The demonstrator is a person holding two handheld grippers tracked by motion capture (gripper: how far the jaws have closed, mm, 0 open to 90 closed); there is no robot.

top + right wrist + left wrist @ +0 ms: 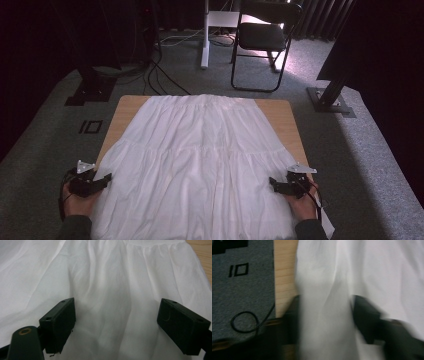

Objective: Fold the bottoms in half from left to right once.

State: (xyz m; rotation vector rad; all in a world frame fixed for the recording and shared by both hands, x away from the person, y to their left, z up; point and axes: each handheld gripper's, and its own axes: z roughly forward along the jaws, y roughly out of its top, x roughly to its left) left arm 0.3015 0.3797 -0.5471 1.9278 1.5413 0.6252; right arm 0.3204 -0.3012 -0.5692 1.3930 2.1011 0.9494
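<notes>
So the white skirt (200, 165) is spread flat over the wooden table (282, 112), covering nearly all of it, with the gathered waistband at the far end and the wide hem hanging toward my side. Only thin strips of wood show along the left and right edges.

My left gripper (106, 180) sits at the skirt's left edge near the hem. In the left gripper view a raised fold of the cloth runs up between the two jaws (that picture is pretty blurry, so I honestly can't tell if the pads are actually pressing the fabric or just flanking it).

My right gripper (272, 184) is over at the right edge of the skirt, roughly level with the left one. Its jaws stand wide apart in the right gripper view, with smooth cloth lying below and between them and nothing pinched.

Beyond the table there's grey carpet (45, 150), a black folding chair (265, 37), a white stand leg (204, 35) and some loose cables (160, 75) on the floor.
</notes>
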